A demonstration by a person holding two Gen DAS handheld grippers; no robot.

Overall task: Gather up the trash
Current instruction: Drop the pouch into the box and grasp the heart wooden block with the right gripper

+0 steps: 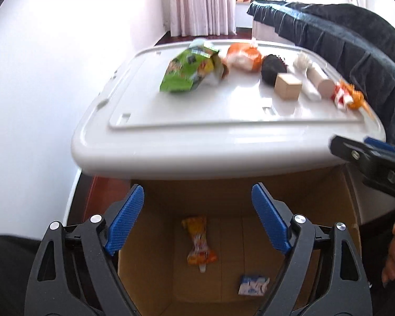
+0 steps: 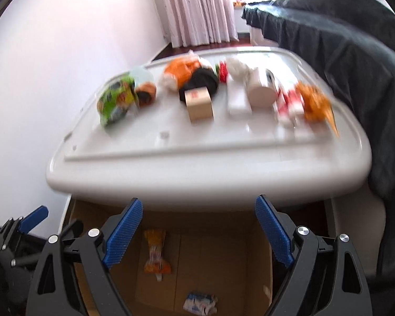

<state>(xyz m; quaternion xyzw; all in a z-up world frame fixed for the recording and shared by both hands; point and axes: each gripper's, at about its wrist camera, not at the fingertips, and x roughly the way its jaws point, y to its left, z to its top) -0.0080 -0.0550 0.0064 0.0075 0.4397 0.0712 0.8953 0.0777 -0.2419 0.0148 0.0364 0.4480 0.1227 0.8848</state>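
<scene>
Wrappers (image 1: 199, 239) lie in box (image 1: 150, 263) below both open, empty jaws.

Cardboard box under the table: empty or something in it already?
Not empty. The cardboard box holds an orange snack wrapper and a blue-and-white wrapper, both lying on its floor.

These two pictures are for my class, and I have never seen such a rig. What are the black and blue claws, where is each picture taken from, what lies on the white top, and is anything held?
A person holds a two-finger gripper in each hand, with a camera looking along its fingers. One picture is from the left gripper, the other from the right gripper. Both are open and hold nothing. On the white lid lie a green bag, a wooden block, a tube and other bits. Below stands a cardboard box with an orange wrapper and a blue-white packet in it.
</scene>
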